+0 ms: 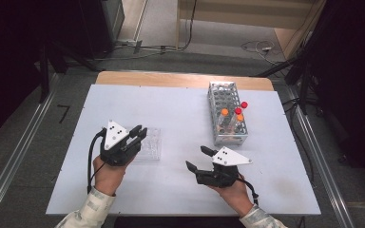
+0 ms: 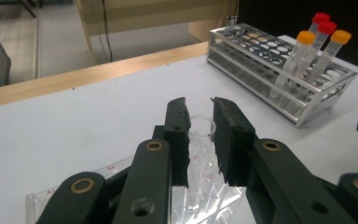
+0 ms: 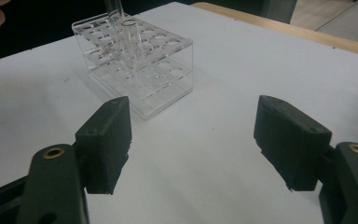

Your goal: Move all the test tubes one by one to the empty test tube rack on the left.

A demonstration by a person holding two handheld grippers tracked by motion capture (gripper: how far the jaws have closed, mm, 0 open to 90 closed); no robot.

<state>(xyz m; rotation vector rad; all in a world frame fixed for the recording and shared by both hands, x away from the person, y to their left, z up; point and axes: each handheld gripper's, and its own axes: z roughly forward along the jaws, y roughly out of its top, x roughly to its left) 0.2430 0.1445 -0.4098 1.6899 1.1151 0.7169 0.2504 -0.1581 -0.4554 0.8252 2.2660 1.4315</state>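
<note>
A clear uncapped tube (image 2: 200, 140) sits between the jaws of my left gripper (image 2: 198, 105), which is shut on it. Its lower end reaches into a clear acrylic rack (image 2: 42, 198). In the high view my left gripper (image 1: 140, 133) hovers over the left end of that acrylic rack (image 1: 151, 147), left of centre. My right gripper (image 1: 196, 156) lies low at the front right, open, with nothing between its jaws. From the right gripper view its open gripper (image 3: 193, 126) faces the acrylic rack (image 3: 168, 74), where a clear tube (image 3: 131, 42) stands in the holes.
A metal tube rack (image 1: 225, 95) stands at the back right with two orange-capped tubes (image 1: 224, 112) and two red-capped tubes (image 1: 244, 105) at its near end. The white table sheet (image 1: 171, 104) ends at a wooden edge at the back. Dark stands and cables surround the table.
</note>
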